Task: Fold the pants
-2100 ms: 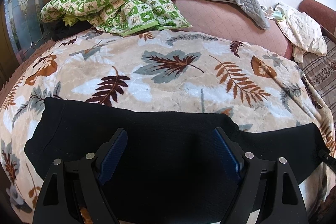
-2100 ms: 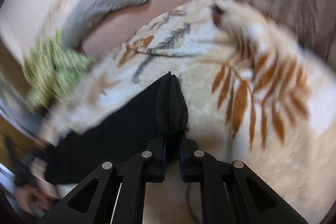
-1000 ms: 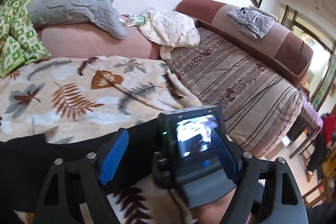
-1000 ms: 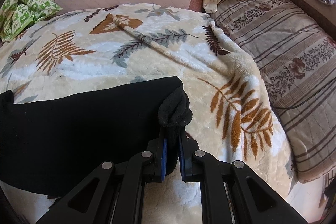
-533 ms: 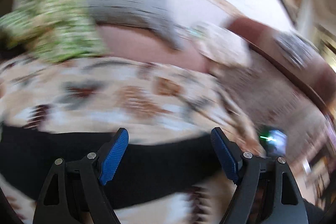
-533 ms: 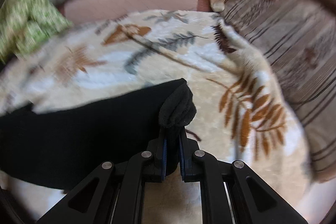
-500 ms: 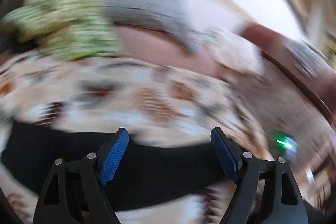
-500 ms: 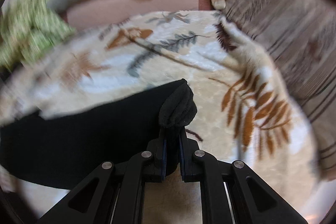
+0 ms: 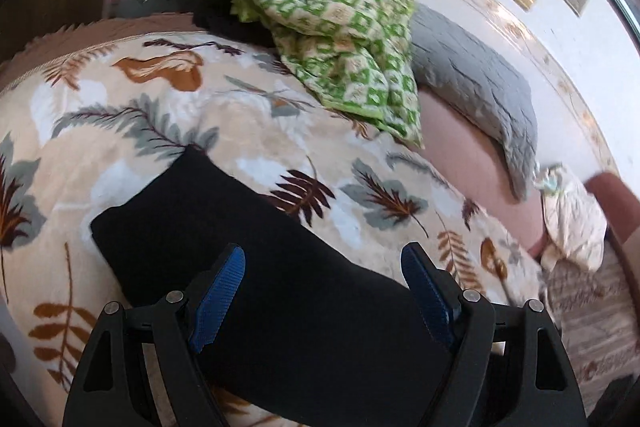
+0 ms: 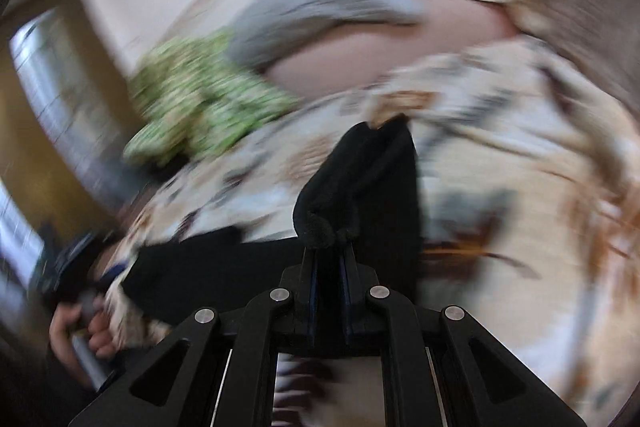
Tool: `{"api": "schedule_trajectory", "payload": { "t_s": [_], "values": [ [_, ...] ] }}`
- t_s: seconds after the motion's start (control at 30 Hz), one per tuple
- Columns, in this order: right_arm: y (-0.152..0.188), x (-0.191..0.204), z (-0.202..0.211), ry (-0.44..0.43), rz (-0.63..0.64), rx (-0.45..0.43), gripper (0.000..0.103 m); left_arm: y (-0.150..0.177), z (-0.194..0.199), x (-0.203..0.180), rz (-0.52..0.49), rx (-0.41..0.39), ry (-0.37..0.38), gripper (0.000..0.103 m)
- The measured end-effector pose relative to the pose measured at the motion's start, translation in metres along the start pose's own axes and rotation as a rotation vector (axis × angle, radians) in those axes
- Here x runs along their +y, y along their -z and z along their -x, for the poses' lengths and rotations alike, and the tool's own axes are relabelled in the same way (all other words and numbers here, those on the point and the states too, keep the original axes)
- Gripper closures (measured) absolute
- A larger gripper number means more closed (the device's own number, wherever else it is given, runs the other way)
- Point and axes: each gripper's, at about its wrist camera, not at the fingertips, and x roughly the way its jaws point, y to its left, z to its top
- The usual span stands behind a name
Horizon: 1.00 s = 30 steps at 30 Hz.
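Pants (image 9: 248,267), black, lie as a long band on the leaf-print blanket (image 9: 132,115), running from a squared end at the left toward the near right. Over them the left gripper (image 9: 322,291) hangs with its 2 blue pads (image 9: 218,297) spread wide, nothing pressed between them. Farther back sit a green checked quilt (image 9: 340,23) and, to its right, a grey pillow (image 9: 472,83). In the blurred right wrist view, the right gripper (image 10: 329,259) has its jaws pressed together on a bunched fold of the pants (image 10: 360,179), lifted off the blanket. A hand (image 10: 84,343) shows at the near left.
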Motion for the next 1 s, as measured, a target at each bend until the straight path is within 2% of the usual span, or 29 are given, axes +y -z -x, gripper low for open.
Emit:
{"api": "schedule_trajectory", "payload": {
  "t_s": [0.13,0.23,0.3,0.4,0.6,0.7,0.8,0.87,0.93,1.0],
  "values": [
    [0.010,0.062,-0.040,-0.119,0.131,0.080,0.095,0.001,-0.003,-0.001,-0.028,0.001,0.003,0.023],
    [0.021,0.097,-0.061,-0.159,0.202,0.129,0.095,-0.004,-0.008,0.005,-0.015,0.004,0.005,0.023],
    [0.029,0.117,-0.073,-0.156,0.240,0.156,0.095,-0.007,-0.014,0.007,-0.007,0.010,0.004,0.023],
    [0.038,0.127,-0.089,-0.113,0.269,0.188,0.095,-0.008,-0.016,0.006,-0.014,0.011,0.002,0.023],
    [0.047,0.128,-0.092,-0.084,0.295,0.190,0.095,-0.007,-0.016,0.003,-0.028,0.010,0.000,0.023],
    [0.053,0.127,-0.102,-0.070,0.298,0.220,0.094,-0.006,-0.016,0.002,-0.036,0.012,-0.002,0.023],
    [0.060,0.128,-0.105,-0.074,0.305,0.194,0.086,-0.005,-0.016,0.000,-0.047,0.018,-0.007,0.023],
    [0.064,0.130,-0.103,-0.115,0.324,0.181,0.062,-0.006,-0.017,-0.001,-0.048,0.023,-0.010,0.023],
    [0.067,0.138,-0.096,-0.126,0.370,0.185,0.056,-0.006,-0.016,-0.001,-0.047,0.021,-0.013,0.023],
    [0.065,0.146,-0.084,-0.153,0.395,0.205,0.057,-0.006,-0.016,-0.001,-0.045,0.019,-0.012,0.023]
  ]
}}
